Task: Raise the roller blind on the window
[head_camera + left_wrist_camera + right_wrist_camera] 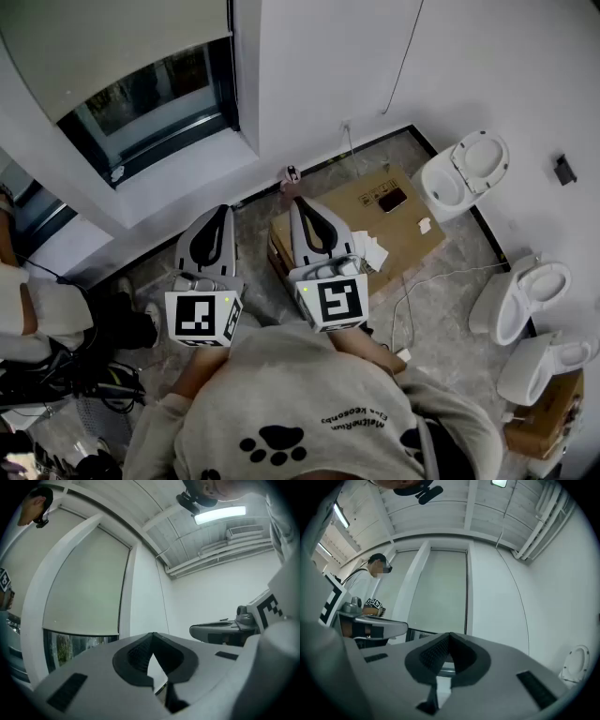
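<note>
Though jaws shut (empty), roller blind (86,583) apparently beyond.

Three toilets (466,175) (525,292) (548,361), two tongs (223,210) (296,202), one blind (84,583)

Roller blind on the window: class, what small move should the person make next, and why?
Probably carry the right gripper forward toward the right edge of the pale roller blind, opening its jaws. The blind covers all but a bottom strip of the window. The right gripper and the left gripper are shut, empty and short of it.
</note>
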The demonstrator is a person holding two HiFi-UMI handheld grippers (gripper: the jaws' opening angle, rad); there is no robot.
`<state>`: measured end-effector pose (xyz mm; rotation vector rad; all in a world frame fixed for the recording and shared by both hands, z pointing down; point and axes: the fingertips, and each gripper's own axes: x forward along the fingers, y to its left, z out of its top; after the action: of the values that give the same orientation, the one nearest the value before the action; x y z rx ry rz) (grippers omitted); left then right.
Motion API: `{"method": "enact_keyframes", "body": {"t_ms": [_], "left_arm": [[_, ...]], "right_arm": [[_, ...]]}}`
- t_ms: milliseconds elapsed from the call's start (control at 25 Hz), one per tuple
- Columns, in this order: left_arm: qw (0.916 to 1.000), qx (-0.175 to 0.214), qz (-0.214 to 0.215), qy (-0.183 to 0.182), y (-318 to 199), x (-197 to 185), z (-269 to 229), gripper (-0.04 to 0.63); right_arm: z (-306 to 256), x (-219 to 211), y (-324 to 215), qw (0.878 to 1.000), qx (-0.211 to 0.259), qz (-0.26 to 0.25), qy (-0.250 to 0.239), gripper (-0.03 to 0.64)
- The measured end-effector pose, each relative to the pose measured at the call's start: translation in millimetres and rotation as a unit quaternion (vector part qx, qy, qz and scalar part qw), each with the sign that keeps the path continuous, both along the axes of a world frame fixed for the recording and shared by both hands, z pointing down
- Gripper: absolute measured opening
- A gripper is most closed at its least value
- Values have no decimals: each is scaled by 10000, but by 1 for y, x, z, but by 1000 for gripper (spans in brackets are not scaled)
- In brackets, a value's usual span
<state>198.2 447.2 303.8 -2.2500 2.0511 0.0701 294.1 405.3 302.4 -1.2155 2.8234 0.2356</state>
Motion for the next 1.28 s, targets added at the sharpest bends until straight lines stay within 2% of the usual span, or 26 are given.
{"method": "enact_keyframes", "body": {"t_ms": [240, 440, 680, 840, 1280], "left_arm": [[10000, -4, -2, 12, -5, 8, 13, 8], [9999, -43, 89, 108, -37, -23, 16, 8], [9994, -123, 256, 174, -103, -69, 13, 8], [9991, -102, 383, 179, -144, -101, 11, 8], [9958, -119, 890, 151, -247, -173, 17, 8]], "right_arm": [[8, 16, -4, 9998, 48, 164, -85, 9], [12, -19, -36, 9999, 44, 104, -76, 9], [16, -71, -102, 9998, -173, 133, 37, 11], [11, -104, -140, 9999, -100, 136, 24, 11], [15, -176, -234, 9984, -123, 545, -74, 11]]}}
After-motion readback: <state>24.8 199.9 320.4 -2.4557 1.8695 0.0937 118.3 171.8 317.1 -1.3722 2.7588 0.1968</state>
